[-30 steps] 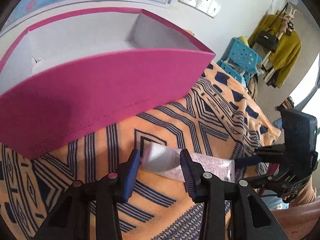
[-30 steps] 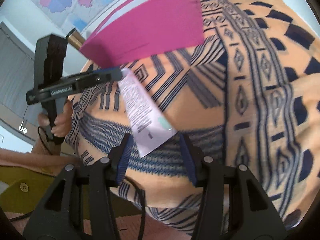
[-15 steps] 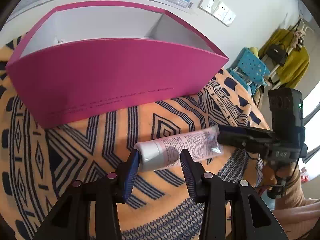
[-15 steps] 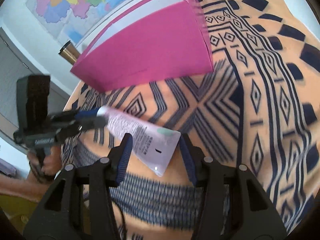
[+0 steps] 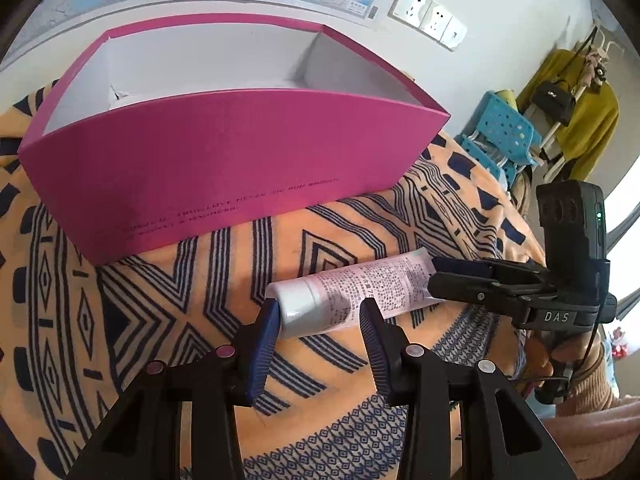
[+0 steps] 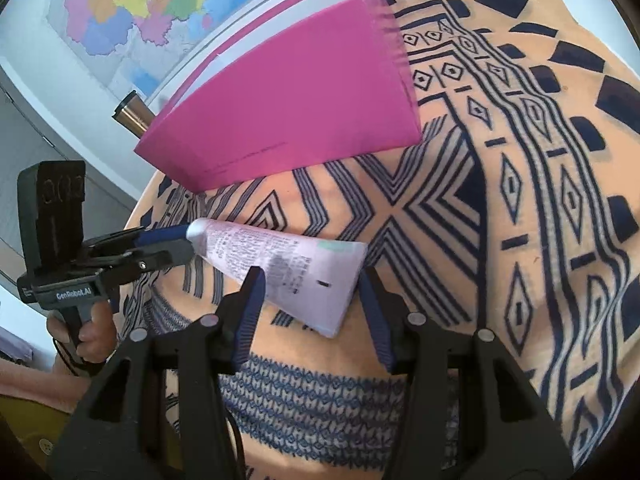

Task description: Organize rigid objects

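Observation:
A pale pink squeeze tube (image 5: 352, 288) with a white cap is held between both grippers, just above the patterned cloth. My left gripper (image 5: 318, 312) stands around the cap end; its left pad touches the cap. My right gripper (image 6: 310, 290) stands around the flat crimped end of the tube (image 6: 288, 268). Each gripper shows in the other's view: the right (image 5: 436, 284), the left (image 6: 180, 244). An open magenta box (image 5: 224, 152) with a white inside stands behind the tube; it also shows in the right wrist view (image 6: 288, 108).
An orange cloth with dark blue patterns (image 5: 120, 320) covers the table. A wall with a map and sockets (image 5: 428, 16) is behind the box. A blue plastic chair (image 5: 500, 132) and hanging clothes stand far right. A brass cylinder (image 6: 132, 114) stands beside the box.
The tube has turned level and come nearer the left gripper, cap end now between its fingers. Both views have pulled back and up, so more of the box's inside shows.

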A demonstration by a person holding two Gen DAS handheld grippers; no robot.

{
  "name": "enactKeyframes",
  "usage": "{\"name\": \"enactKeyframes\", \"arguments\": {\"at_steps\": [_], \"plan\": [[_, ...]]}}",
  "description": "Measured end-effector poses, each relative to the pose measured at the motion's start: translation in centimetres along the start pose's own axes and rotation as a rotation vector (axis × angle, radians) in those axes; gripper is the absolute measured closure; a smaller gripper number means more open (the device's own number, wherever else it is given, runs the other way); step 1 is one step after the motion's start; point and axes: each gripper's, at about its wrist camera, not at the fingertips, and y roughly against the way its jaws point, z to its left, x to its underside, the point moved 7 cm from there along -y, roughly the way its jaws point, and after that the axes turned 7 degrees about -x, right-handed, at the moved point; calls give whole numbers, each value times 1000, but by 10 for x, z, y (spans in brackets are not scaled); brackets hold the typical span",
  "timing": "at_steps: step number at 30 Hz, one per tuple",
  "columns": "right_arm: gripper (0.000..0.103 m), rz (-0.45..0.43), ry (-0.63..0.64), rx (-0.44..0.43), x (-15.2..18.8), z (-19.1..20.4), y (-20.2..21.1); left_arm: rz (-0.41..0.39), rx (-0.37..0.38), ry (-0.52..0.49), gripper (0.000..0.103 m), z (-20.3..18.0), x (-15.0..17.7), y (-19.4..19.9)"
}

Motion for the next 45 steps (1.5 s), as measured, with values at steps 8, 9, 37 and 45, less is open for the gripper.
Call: {"name": "enactKeyframes", "arguments": {"at_steps": [8,9,37,45], "plan": [[51,-6,30,39,-5,5,1,-5,13,12,62,-3,0,7],[51,-10,34,41,-7,6,3,-11,12,8,62,-5,-1,9],[51,-132,165,59,-60,38,41,-155,22,-3,61,-14,-40,54],[51,-141,178,58,-63,42,43,-176,17,-5,61,-17,-42,61]]}}
